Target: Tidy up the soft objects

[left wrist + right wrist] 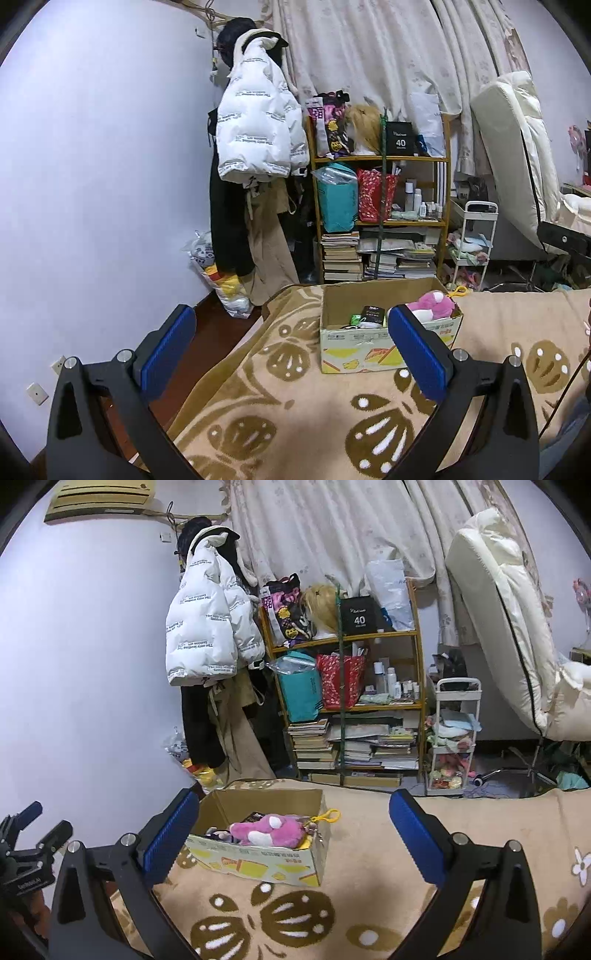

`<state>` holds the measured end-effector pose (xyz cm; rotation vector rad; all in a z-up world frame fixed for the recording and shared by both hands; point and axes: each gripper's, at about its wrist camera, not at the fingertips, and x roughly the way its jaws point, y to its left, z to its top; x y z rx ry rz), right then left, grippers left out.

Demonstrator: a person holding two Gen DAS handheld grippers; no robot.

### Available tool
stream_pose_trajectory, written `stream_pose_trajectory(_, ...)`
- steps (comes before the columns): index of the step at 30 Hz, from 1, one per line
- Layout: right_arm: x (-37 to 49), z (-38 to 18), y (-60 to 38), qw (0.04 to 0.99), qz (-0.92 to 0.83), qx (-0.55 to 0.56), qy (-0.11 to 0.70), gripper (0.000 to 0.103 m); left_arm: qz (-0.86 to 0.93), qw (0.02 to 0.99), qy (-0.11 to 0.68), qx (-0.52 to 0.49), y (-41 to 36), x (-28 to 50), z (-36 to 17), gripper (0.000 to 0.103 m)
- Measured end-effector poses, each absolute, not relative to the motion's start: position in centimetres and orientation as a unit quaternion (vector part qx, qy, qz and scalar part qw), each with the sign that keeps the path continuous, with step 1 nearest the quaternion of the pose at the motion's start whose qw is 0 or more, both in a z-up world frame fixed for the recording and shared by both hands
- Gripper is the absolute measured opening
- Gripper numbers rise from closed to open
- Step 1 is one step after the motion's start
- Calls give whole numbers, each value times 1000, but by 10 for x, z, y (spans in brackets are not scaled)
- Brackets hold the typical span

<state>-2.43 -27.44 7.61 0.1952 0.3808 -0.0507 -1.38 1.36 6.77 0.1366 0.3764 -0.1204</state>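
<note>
Right wrist view: the right gripper hovers over a beige patterned blanket, blue pads spread wide and gripping nothing. Just beyond, at 12 o'clock, an open cardboard box sits on the blanket holding a pink plush toy, a yellow keychain clip hooked over its rim, and small dark items. In the left wrist view, the left gripper is likewise wide open and empty, the box at 1 o'clock. Farther off stand a wooden shelf stacked with bags, bottles and books, and a white puffer jacket hanging at 11 o'clock.
</note>
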Motion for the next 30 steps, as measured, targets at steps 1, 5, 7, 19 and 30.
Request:
stream_pose_trajectory(1, -27, 75, -274, 977, -28, 95, 188, 103, -59, 978, 187, 67, 15, -16, 67, 102)
stream_pose_trajectory(5, -37, 68, -276, 976, -33, 100, 193, 103, -55, 978, 193, 60, 22, -22, 62, 102)
stream_pose_trajectory(7, -40, 65, -276, 975, -33, 98, 196, 103, -56, 977, 198, 61, 23, -25, 58, 102)
stream_pose_trajectory(19, -42, 46, -272, 970, -31, 93, 222, 103, -50, 976, 201, 72, 19, -25, 50, 102)
stream_pose_trajectory(30, -38, 38, -277, 967, -45, 95, 234, 103, -51, 973, 211, 75, 18, -22, 42, 102)
